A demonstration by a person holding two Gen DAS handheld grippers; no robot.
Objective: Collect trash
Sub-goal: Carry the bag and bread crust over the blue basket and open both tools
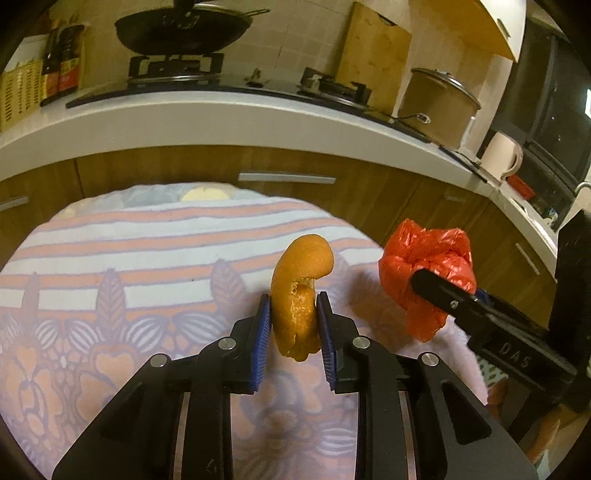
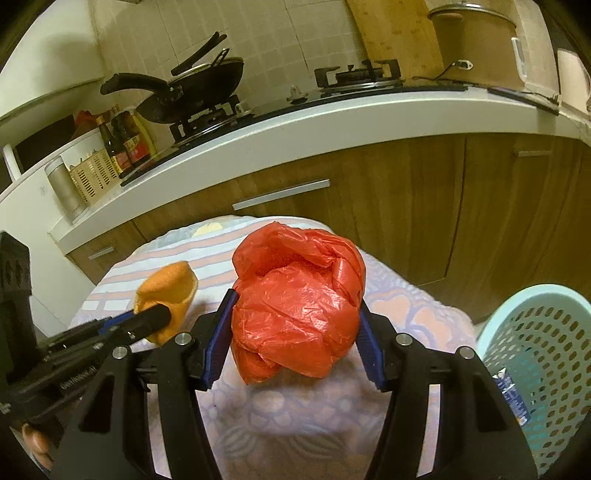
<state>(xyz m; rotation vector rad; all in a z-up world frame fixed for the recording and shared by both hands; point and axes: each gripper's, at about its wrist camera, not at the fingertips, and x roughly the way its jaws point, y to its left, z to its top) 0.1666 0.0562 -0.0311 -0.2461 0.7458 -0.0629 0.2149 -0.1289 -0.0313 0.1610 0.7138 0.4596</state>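
My left gripper (image 1: 293, 325) is shut on a curled orange peel (image 1: 301, 291) and holds it above the patterned cloth (image 1: 129, 258). The peel also shows in the right wrist view (image 2: 170, 295), at the left. My right gripper (image 2: 293, 332) is shut on a crumpled red plastic bag (image 2: 295, 306), held above the cloth (image 2: 295, 417). The bag also shows in the left wrist view (image 1: 424, 269), to the right of the peel, with the right gripper's finger (image 1: 443, 291) across it.
A light blue perforated basket (image 2: 535, 369) stands at the lower right of the right wrist view, with a printed package inside. Behind the cloth are wooden cabinets (image 1: 332, 173), a white counter (image 1: 221, 114) with a stove, a wok (image 1: 181, 29), bottles and a pot (image 1: 436, 99).
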